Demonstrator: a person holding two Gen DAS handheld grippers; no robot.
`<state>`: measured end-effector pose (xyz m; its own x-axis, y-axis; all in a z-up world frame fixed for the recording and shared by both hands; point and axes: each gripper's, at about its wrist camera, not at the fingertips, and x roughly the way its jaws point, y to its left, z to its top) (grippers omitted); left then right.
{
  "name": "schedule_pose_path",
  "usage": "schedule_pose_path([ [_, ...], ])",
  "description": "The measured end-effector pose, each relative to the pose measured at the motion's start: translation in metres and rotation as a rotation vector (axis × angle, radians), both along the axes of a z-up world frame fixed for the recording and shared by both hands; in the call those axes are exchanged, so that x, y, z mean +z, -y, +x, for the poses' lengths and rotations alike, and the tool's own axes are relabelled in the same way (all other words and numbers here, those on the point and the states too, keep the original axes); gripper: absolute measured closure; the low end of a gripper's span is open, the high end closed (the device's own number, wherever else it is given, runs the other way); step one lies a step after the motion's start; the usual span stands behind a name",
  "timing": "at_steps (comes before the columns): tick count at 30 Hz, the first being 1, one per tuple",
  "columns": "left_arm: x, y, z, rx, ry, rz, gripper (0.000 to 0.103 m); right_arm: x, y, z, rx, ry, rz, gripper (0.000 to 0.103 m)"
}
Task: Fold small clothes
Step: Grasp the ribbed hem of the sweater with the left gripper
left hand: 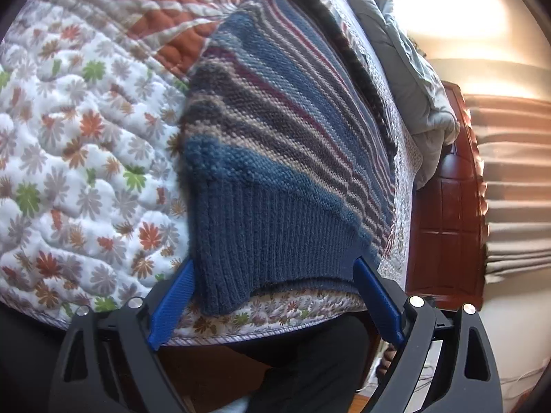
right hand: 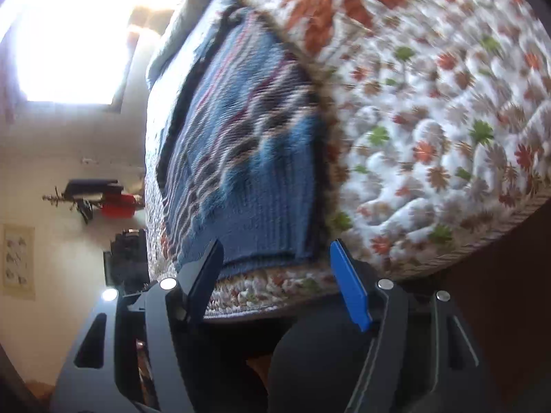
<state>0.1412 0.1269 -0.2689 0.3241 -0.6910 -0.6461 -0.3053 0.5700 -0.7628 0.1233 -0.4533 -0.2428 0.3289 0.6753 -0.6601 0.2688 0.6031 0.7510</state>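
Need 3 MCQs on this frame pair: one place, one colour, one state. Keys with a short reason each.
1. Where does the sweater lie?
A. on the floral quilt, near its edge
B. on the floor
C. on a hanger

2. What colour is the sweater's ribbed hem?
A. red
B. blue
C. white

3. How do the left gripper's fingers stand?
A. shut tight on the quilt
B. apart, one at each side of the hem
C. out of view

Answers:
1 A: both views show it flat on the quilt, its hem by the quilt's border.
2 B: the ribbed band is plain blue, below the striped part.
3 B: the blue fingers flank the hem with a wide gap; whether they touch it I cannot tell.
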Motion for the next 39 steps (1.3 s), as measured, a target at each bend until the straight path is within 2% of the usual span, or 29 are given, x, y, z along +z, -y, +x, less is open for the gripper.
schedule_pose_path([
  [3, -0.005, -0.002, 0.003, 0.008, -0.029, -0.019, 0.011, -0.011, 0.001, 0.003, 0.001, -0.023, 0.044, 0.042],
  [7, -0.001, 0.0, 0.007, -0.006, -0.029, 0.006, 0.012, -0.019, 0.0, 0.009, 0.017, -0.033, 0.094, 0.047],
  [10, -0.002, 0.004, 0.008, -0.022, -0.037, 0.015, 0.017, -0.022, -0.003, 0.014, 0.025, -0.038, 0.099, 0.053],
  [12, -0.002, 0.005, 0.007, -0.026, -0.044, 0.037, 0.03, -0.025, -0.004, 0.017, 0.02, -0.046, 0.106, 0.066],
  [13, -0.003, 0.006, 0.007, -0.026, -0.054, 0.035, 0.044, -0.026, -0.004, 0.019, 0.017, -0.048, 0.107, 0.07],
  [14, -0.005, 0.006, 0.006, -0.027, -0.063, 0.032, 0.053, -0.028, -0.004, 0.019, 0.016, -0.048, 0.11, 0.08],
  [15, -0.008, 0.005, 0.005, -0.022, -0.07, 0.029, 0.056, -0.03, -0.003, 0.021, 0.017, -0.05, 0.114, 0.091],
  [17, -0.013, 0.0, 0.003, -0.005, -0.083, 0.024, 0.076, -0.033, -0.002, 0.021, 0.016, -0.048, 0.118, 0.094],
  [20, -0.023, -0.006, 0.0, 0.015, -0.096, 0.005, 0.09, -0.032, 0.0, 0.018, 0.018, -0.033, 0.116, 0.095],
  [25, -0.019, -0.014, -0.009, 0.057, -0.044, -0.018, 0.093, -0.021, 0.009, 0.009, 0.013, 0.008, 0.134, 0.096],
  [32, 0.026, -0.026, -0.01, 0.092, 0.091, -0.071, 0.094, 0.011, 0.006, 0.02, 0.029, 0.074, 0.15, 0.096],
  [39, 0.069, -0.028, 0.006, 0.097, 0.18, -0.094, 0.094, 0.055, 0.003, 0.042, 0.038, 0.161, 0.164, 0.096],
])
